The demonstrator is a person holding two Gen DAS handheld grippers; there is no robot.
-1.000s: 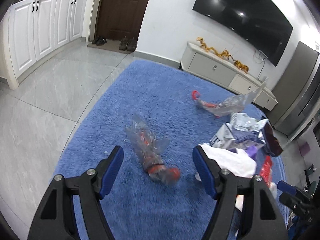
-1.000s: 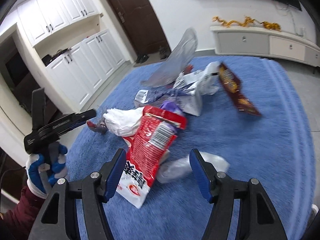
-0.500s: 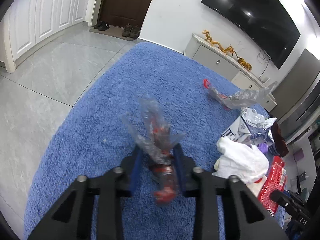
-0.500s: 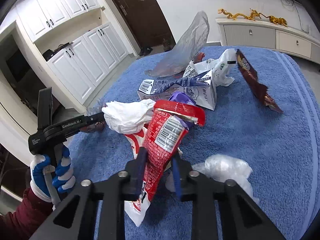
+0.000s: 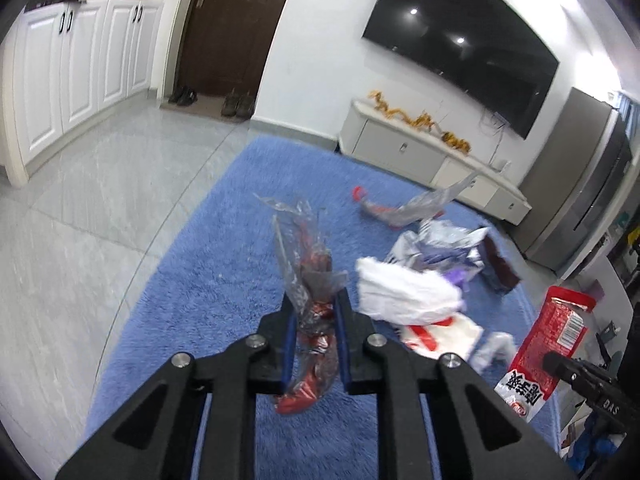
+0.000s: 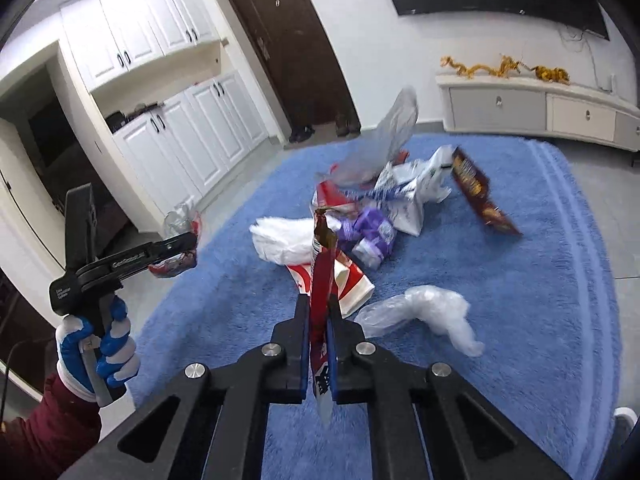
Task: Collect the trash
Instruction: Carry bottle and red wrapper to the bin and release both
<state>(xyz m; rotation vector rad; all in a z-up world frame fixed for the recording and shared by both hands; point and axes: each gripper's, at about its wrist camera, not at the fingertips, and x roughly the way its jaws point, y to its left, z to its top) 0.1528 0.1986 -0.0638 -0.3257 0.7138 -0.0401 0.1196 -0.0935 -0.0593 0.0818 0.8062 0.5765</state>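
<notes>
My left gripper (image 5: 314, 312) is shut on a crumpled clear plastic wrapper with red print (image 5: 308, 268) and holds it above the blue rug (image 5: 208, 280). My right gripper (image 6: 319, 312) is shut on a red snack bag (image 6: 322, 280), seen edge-on, lifted off the rug (image 6: 540, 280). That red bag also shows at the right of the left wrist view (image 5: 548, 348). The left gripper with its wrapper shows in the right wrist view (image 6: 176, 252). On the rug lie a white plastic bag (image 5: 404, 292), a crushed milk carton (image 6: 404, 196), a purple wrapper (image 6: 372, 232) and a brown snack bag (image 6: 480, 196).
A clear crumpled bag (image 6: 424, 312) lies on the rug right of my right gripper. Another clear wrapper with a red end (image 5: 404, 208) lies farther back. A white TV cabinet (image 5: 424, 156) stands along the wall, white cupboards (image 5: 72, 76) at the left, grey tile floor (image 5: 80, 208) beside the rug.
Both grippers closed from open: the left on the clear wrapper, the right on the red snack bag. Both then lifted their items off the rug.
</notes>
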